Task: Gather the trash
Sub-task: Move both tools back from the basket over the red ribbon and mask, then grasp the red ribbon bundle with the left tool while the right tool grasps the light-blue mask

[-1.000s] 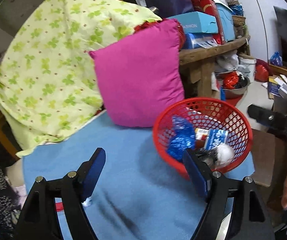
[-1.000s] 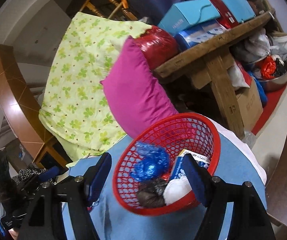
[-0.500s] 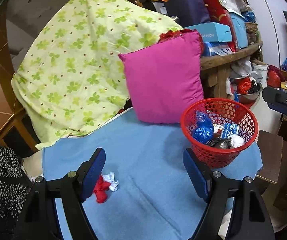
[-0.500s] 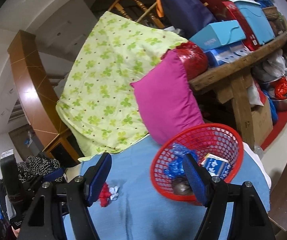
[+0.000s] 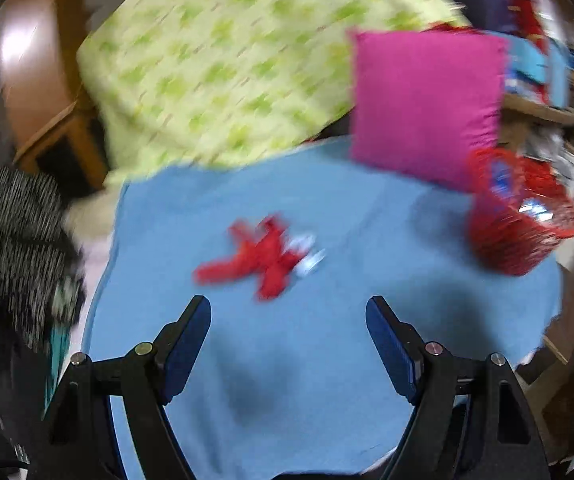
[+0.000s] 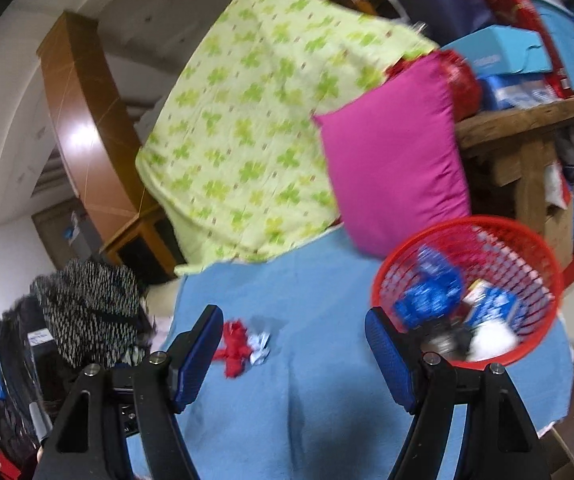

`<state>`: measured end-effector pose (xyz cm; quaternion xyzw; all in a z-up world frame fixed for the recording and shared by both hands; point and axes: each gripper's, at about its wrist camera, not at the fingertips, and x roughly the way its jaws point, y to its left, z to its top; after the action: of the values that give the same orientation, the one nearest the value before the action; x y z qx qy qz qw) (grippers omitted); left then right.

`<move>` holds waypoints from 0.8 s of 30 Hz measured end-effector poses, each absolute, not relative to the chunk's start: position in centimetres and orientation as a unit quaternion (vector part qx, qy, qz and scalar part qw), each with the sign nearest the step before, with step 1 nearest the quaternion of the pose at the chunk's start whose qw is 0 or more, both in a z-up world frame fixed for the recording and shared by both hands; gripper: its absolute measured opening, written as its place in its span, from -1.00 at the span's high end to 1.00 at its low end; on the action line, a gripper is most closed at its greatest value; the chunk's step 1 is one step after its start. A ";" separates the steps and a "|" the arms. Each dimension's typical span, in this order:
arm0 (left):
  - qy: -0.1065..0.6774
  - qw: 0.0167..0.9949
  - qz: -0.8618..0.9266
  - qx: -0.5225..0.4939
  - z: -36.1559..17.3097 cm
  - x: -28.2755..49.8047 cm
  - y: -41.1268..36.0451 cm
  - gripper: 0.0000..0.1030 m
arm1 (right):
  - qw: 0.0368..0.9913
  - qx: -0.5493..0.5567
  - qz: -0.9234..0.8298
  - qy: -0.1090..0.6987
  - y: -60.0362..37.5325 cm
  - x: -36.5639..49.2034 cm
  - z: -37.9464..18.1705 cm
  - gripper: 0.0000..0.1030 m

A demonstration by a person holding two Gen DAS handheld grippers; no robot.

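Evidently one scrap is left to collect, with both tools empty and ready.

Left gripper [image 5: 288, 336] has its jaws spread wide with nothing between them, aimed at the crumpled red-and-silver wrapper [image 5: 265, 258] lying at twelve o'clock on the blue cloth [image 5: 307, 400], probably lining up a pinch. Right gripper [image 6: 293, 344] is likewise agape and empty. At two o'clock the red basket [image 6: 543, 280] sits against the pink cushion [image 6: 395, 156], within easy reach for dropping in trash.
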<state>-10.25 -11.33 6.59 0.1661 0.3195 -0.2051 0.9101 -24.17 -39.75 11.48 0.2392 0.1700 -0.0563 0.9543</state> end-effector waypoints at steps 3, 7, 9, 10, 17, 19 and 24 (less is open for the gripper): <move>0.345 0.911 -0.162 0.155 4.5 -8.3 -7.7 -0.56 | 0.950 0.243 -0.033 0.193 -38.3 -21.5 10.3 -0.50; 0.369 0.909 -0.144 0.131 2.9 -6.2 -4.9 -0.56 | 0.945 0.242 -0.013 0.222 -36.4 -18.3 8.5 -0.50; 0.376 0.906 -0.160 0.113 2.4 -5.1 -5.1 -0.56 | 0.940 0.246 -0.004 0.236 -35.6 -16.9 7.3 -0.50; 0.378 0.904 -0.170 0.105 2.1 -4.7 -5.4 -0.56 | 0.938 0.247 -0.001 0.243 -35.3 -16.3 6.7 -0.50; 0.420 0.877 -0.229 0.045 -1.6 1.5 -10.3 -0.56 | 0.927 0.251 -0.016 0.279 -36.0 -14.6 3.7 -0.50; 0.427 0.873 -0.231 0.033 -2.7 3.2 -11.7 -0.56 | 0.925 0.252 -0.024 0.284 -36.6 -14.2 3.1 -0.50; 0.458 0.859 -0.227 0.012 -5.8 7.5 -14.9 -0.56 | 0.918 0.257 -0.032 0.299 -37.9 -13.2 1.7 -0.50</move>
<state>7.55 -14.91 -5.80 0.0119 0.4580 -0.2272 0.8593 -13.19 -37.94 1.66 0.2573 0.2994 -0.0320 0.9182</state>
